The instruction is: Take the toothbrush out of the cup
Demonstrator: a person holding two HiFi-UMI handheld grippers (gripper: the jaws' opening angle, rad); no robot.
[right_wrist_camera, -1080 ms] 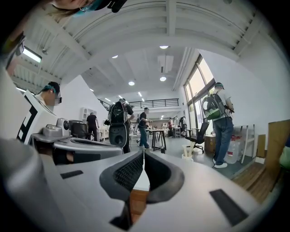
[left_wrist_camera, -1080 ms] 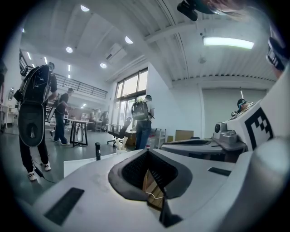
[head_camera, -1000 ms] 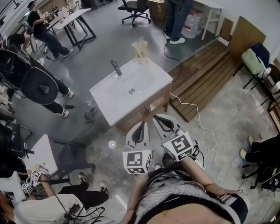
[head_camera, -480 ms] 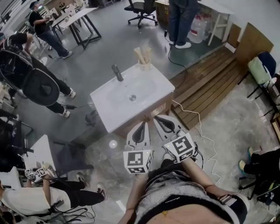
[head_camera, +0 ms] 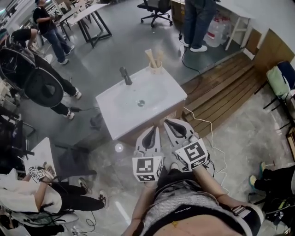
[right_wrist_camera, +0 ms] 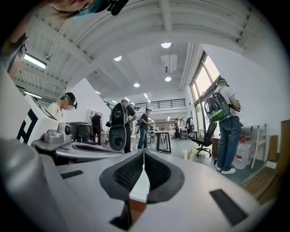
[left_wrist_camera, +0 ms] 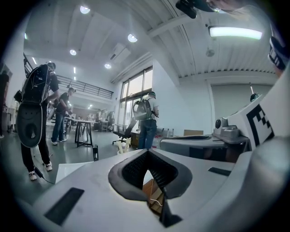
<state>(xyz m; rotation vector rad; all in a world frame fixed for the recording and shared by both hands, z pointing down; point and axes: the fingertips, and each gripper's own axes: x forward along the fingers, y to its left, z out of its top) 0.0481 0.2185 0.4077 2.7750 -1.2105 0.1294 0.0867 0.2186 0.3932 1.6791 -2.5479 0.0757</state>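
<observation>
**Closing on the washbasin with both tongs shut and empty**

Compared with a second ago, the white washbasin [head_camera: 115,117] sits lower and nearer in my head view. The cup [head_camera: 156,69] has slid down from the top of the picture with it. My left tongs [head_camera: 151,130] and right tongs [head_camera: 172,122] are side by side as before, level and pointing at 12 o'clock. Their tips are just short of the basin's near edge. Each gripper view shows the jaw tips pressed together with nothing between them.

The toothbrush [head_camera: 150,56] is untouched. It stands upright in the cup with other pale sticks, on the basin's far corner at 12 o'clock from my tongs. The dark tap [head_camera: 125,75] is just beside it at 11 o'clock. At 8 o'clock the seated person in white [head_camera: 27,198] has leaned further into the picture.

The basin rests on a wooden cabinet on a grey, glossy concrete floor. Wooden decking [head_camera: 216,94] lies at 2 o'clock, with a white cable [head_camera: 209,133] trailing off it toward me. A person carrying a large black backpack [head_camera: 39,85] stands at 10 o'clock. An office chair [head_camera: 159,7] is at 12 o'clock and someone in jeans [head_camera: 198,20] at 1 o'clock — all well apart from the basin.
</observation>
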